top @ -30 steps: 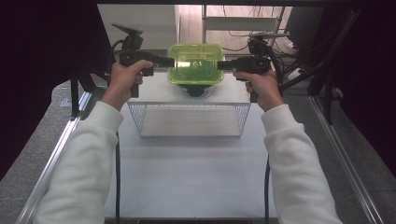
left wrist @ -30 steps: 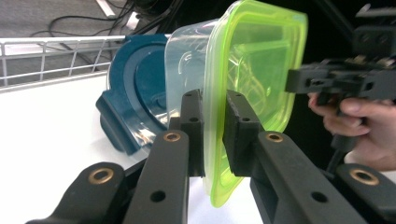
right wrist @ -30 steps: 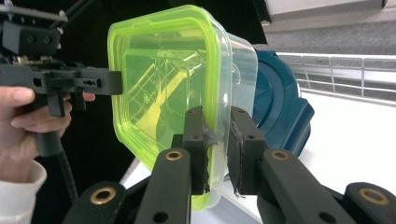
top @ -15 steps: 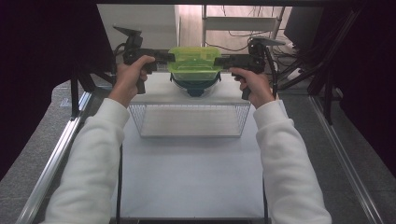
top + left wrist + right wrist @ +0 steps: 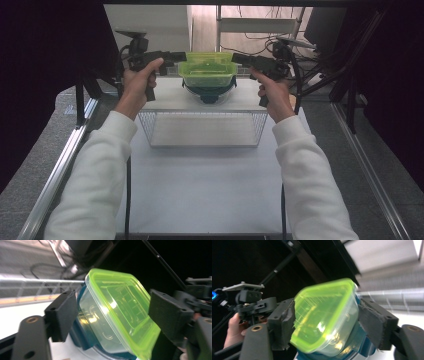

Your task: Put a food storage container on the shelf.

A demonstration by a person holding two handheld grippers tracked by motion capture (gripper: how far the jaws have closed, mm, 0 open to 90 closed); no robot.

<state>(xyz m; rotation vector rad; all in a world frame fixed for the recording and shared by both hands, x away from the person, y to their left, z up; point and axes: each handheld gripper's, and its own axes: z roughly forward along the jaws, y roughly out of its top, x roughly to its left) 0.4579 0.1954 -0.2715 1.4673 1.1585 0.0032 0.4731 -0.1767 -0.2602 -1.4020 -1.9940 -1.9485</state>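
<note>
The clear box [image 5: 208,75] with its lime lid sits atop a teal bowl [image 5: 208,93]; flanking the box, left gripper [image 5: 176,56] and right gripper [image 5: 239,59] have just been opening, jaws off its sides, with open bench [image 5: 205,175] beyond the wire basket [image 5: 202,127].

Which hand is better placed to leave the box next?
Left, probably. Both grippers' jaws have just been opening; the left gripper clears the box, a right gripper pad seems to touch it.
</note>
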